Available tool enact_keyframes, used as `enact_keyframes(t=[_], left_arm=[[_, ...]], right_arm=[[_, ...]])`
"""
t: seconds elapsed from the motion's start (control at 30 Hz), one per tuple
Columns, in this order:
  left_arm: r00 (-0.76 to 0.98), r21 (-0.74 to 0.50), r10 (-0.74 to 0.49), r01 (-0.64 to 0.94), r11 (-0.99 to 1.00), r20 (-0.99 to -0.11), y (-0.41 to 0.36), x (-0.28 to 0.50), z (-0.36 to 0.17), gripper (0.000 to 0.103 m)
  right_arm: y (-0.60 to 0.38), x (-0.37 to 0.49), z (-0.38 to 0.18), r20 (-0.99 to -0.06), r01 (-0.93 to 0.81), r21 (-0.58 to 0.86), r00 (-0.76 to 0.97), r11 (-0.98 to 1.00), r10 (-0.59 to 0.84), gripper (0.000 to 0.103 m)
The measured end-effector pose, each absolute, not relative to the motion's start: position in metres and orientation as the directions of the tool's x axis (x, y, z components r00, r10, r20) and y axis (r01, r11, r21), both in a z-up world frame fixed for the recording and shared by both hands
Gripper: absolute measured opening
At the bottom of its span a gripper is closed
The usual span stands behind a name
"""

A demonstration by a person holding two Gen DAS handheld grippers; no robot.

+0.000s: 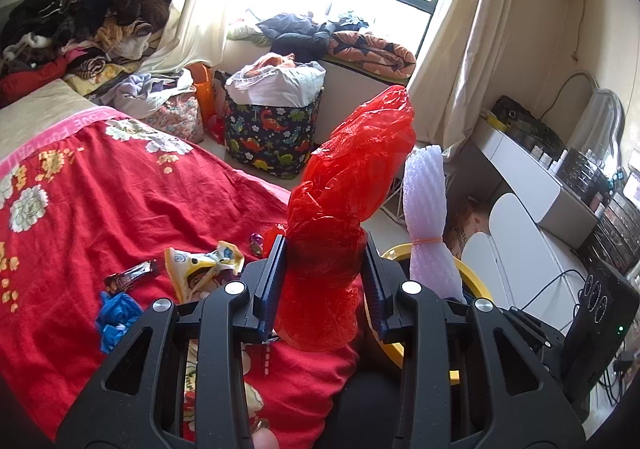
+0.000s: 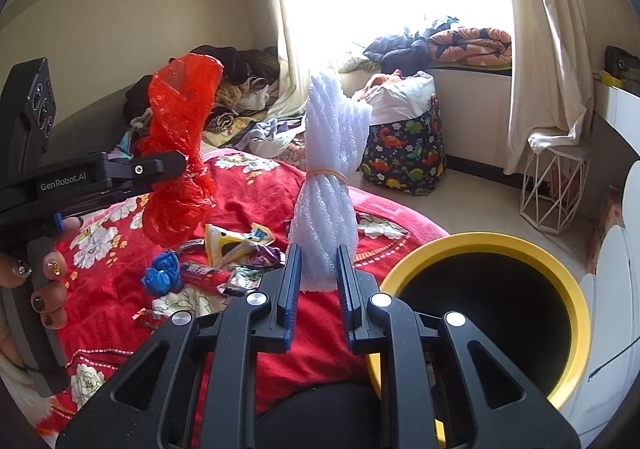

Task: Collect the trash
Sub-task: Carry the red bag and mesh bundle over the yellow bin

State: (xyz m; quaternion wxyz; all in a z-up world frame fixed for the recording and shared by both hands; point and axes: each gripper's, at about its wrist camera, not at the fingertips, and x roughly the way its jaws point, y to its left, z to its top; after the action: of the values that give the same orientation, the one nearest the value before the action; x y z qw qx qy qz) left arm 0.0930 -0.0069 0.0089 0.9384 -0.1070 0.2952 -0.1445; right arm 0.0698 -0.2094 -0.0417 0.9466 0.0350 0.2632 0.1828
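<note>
My left gripper (image 1: 325, 249) is shut on a crumpled red plastic bag (image 1: 352, 185), held upright above the bed; the bag also shows in the right wrist view (image 2: 180, 153). My right gripper (image 2: 318, 261) is shut on a white foam wrap bundle (image 2: 328, 177) tied with an orange rubber band, also held upright; it shows in the left wrist view (image 1: 426, 217). A yellow-rimmed bin with a black inside (image 2: 552, 261) stands just right of the right gripper. Loose trash lies on the red bedspread (image 2: 320, 349): a yellow snack wrapper (image 1: 200, 269), a blue scrap (image 1: 116, 313), a dark candy wrapper (image 1: 130, 277).
A dinosaur-print bag (image 1: 272, 137) full of laundry stands on the floor by the window. Clothes are piled at the bed's far end (image 1: 80, 21). A white wire stool (image 2: 554, 189) stands by the curtain. A white desk (image 1: 532, 185) with clutter lies to the right.
</note>
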Motion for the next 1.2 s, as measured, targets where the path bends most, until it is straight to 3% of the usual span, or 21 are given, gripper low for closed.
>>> enact_keyframes(t=[1.2], left_arm=[[0.741, -0.267, -0.413, 0.317, 0.910, -0.530, -0.073, 0.097, 0.002, 0.029]], right_arm=[[-0.306, 0.066, -0.060, -0.504, -0.111, 0.198, 0.840, 0.974, 0.199, 0.017]])
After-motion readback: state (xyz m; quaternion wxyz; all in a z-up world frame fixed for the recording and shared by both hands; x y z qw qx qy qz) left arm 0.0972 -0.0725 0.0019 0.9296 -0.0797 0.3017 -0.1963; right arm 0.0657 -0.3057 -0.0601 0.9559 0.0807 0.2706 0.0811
